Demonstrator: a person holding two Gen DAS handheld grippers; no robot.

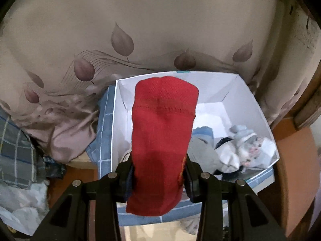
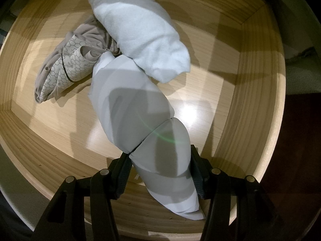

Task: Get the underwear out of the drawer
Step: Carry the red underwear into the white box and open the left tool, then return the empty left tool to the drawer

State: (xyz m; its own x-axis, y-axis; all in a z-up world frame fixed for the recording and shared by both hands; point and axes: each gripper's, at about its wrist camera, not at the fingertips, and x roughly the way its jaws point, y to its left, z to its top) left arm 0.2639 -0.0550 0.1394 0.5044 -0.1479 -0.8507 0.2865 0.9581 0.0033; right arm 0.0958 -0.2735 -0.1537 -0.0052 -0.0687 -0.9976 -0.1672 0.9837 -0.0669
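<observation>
In the left wrist view my left gripper (image 1: 158, 172) is shut on a rolled red underwear (image 1: 162, 140) and holds it above a white box (image 1: 254, 104) that contains several rolled garments (image 1: 236, 152). In the right wrist view my right gripper (image 2: 160, 172) is shut on a rolled light grey underwear (image 2: 138, 110) inside the wooden drawer (image 2: 248, 100). A pale blue roll (image 2: 140, 32) lies against its far end. A beige underwear with a honeycomb pattern (image 2: 68, 66) lies on the drawer floor to the left.
The white box sits on a blue checked cloth (image 1: 104, 132) in front of a beige leaf-print bedspread (image 1: 140, 30). Plaid fabric (image 1: 16, 150) lies at the left. An orange-brown floor (image 1: 295, 160) shows at the right. The drawer's wooden walls surround the right gripper.
</observation>
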